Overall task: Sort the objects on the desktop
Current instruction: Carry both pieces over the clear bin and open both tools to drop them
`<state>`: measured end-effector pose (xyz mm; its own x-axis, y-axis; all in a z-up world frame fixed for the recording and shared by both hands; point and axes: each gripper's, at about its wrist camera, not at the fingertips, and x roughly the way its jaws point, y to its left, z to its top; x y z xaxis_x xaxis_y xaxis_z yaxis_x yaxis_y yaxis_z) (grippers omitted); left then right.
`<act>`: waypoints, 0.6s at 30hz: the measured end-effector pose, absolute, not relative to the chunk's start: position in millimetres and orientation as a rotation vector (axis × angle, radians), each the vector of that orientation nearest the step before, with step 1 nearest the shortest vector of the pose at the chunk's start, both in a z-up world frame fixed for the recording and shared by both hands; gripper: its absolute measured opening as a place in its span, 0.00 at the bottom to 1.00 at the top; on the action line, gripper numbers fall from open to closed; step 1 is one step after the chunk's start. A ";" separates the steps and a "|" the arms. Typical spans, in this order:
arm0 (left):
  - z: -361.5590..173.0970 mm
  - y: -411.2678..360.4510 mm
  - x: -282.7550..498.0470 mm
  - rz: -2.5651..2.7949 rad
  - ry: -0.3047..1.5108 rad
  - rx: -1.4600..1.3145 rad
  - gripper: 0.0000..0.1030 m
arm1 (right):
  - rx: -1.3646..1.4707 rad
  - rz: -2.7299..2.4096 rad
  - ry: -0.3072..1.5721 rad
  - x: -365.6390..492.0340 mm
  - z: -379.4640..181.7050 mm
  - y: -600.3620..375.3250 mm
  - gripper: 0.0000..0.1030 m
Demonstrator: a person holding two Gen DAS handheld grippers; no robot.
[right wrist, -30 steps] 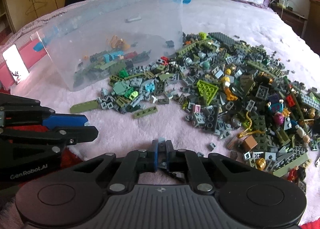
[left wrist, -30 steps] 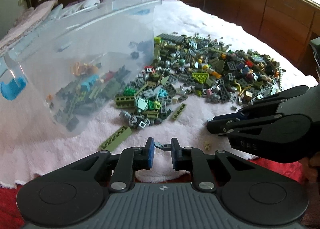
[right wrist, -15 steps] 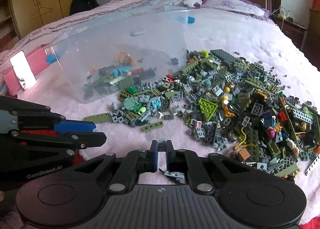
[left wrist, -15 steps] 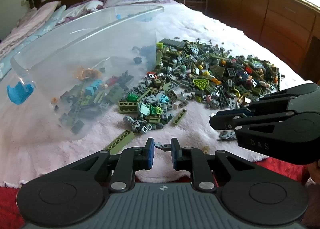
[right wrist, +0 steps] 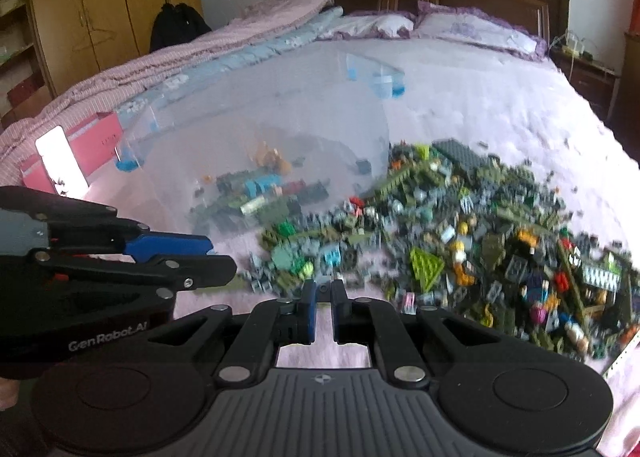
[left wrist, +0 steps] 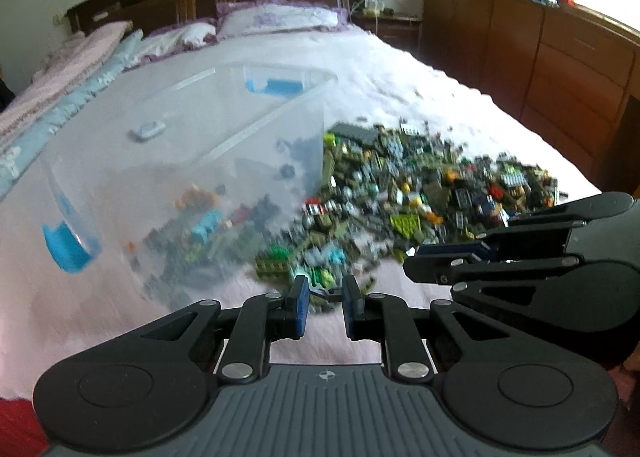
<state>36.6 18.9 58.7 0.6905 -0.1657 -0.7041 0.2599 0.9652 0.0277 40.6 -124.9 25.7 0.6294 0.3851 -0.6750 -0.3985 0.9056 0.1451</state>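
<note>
Bricks (right wrist: 460, 241): light, stiff, small; pinch by flat sides.
Left tongs (left wrist: 323, 293): clamped on small piece (left wrist: 324, 291).
Right tongs (right wrist: 323, 297): nearly together, contents unclear.
Bin (left wrist: 192, 161): clear, on bed.

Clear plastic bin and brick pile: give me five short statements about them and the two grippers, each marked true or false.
1. The clear plastic bin lies on the bed with some bricks inside. True.
2. The brick pile lies on a wooden desk. False: it lies on the pale bed cover.
3. The left gripper holds a small piece between its jaws. True.
4. The bin's clips are red. False: the clips are blue.
5. The right gripper has its jaws spread wide. False: they stand close together, with a small piece between them.
</note>
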 end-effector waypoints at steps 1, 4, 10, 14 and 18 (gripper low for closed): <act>62.9 19.4 38.7 -0.237 0.761 0.129 0.19 | -0.018 0.452 0.762 43.0 29.6 -124.7 0.08; 73.9 22.7 46.4 -0.230 0.733 0.124 0.19 | -0.019 0.463 0.743 51.0 41.9 -123.5 0.08; 96.2 31.7 67.5 -0.202 0.703 0.112 0.19 | -0.056 0.484 0.678 65.8 68.6 -112.6 0.08; 105.0 39.4 81.5 -0.175 0.694 0.098 0.19 | -0.072 0.502 0.641 76.4 84.4 -101.2 0.08; 112.9 50.1 90.2 -0.148 0.674 0.079 0.19 | -0.081 0.516 0.615 86.8 96.1 -91.3 0.08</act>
